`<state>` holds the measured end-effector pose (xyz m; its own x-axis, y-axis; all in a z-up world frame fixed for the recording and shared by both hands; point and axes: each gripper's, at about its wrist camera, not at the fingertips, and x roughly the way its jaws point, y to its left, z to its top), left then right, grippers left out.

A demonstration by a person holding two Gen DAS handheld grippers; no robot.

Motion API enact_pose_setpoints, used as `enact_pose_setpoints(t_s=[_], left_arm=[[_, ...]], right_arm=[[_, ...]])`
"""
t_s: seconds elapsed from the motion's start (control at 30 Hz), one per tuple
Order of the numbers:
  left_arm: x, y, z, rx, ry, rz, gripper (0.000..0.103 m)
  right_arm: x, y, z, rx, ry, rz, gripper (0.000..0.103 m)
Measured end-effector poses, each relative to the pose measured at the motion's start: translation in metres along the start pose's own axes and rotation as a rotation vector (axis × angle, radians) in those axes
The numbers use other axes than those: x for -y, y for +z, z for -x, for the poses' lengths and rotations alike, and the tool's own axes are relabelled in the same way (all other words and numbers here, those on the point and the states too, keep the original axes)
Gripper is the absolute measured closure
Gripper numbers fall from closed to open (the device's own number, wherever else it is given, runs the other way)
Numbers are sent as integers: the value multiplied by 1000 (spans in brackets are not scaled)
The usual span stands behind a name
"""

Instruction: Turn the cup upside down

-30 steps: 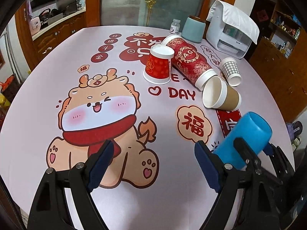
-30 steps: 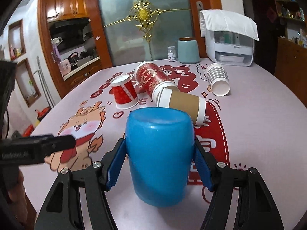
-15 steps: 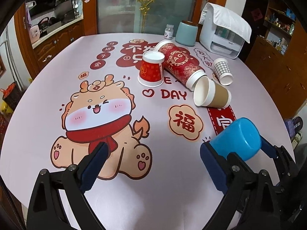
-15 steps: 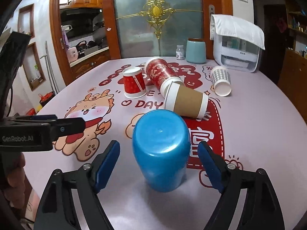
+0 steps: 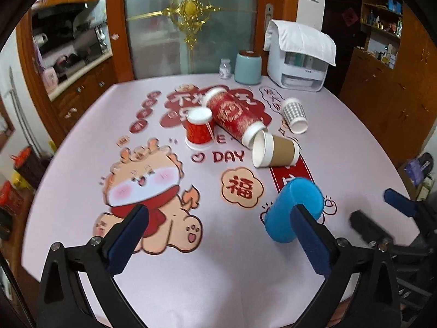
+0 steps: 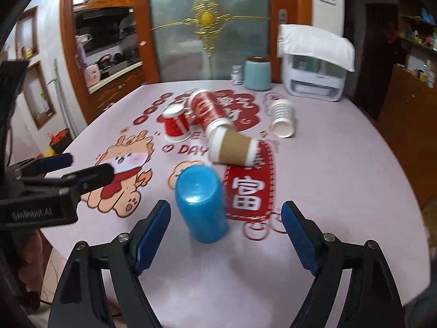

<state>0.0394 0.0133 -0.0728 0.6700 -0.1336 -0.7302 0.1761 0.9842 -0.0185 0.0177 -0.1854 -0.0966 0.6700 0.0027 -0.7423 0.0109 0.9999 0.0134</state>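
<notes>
A blue cup point(image 6: 201, 203) stands upside down on the printed pink tablecloth point(image 6: 341, 180), base up. It also shows in the left wrist view point(image 5: 293, 209), partly behind my left gripper's right finger. My right gripper point(image 6: 226, 237) is open and empty, its fingers apart from the cup on both sides and drawn back from it. My left gripper point(image 5: 218, 240) is open and empty over the cartoon dragon print, left of the cup. The right gripper shows at the right edge of the left wrist view point(image 5: 382, 216).
A brown paper cup point(image 5: 274, 149), a tall red cup point(image 5: 235, 119) and a checked cup point(image 5: 295, 114) lie on their sides beyond the blue cup. A small red cup point(image 5: 199, 129) stands inverted. A teal canister point(image 5: 248, 67), small jar point(image 5: 225, 68) and white appliance point(image 5: 299, 57) stand at the back.
My right gripper opened and let go of the blue cup, then drew back from it. The cup stays base up on the table. The left gripper stayed open and pulled back a little.
</notes>
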Motion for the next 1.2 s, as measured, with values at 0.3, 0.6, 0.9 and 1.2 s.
enact_pose_setpoints(t_s=[0.3,0.6,0.9,1.2], left_arm=[[9,15,44,31,43,36,1],[25,3,53,27,25,31,1],[28,3,57,48,42,43,1],[30,4,54,45,56,44,1]], right_arm=[[23,41,77,33,-10,-86,18],[19,45,122,101,-37,-98,18],[10,36,133,121,-43,-89,17],[10,35,121,112,-36,-95,17]])
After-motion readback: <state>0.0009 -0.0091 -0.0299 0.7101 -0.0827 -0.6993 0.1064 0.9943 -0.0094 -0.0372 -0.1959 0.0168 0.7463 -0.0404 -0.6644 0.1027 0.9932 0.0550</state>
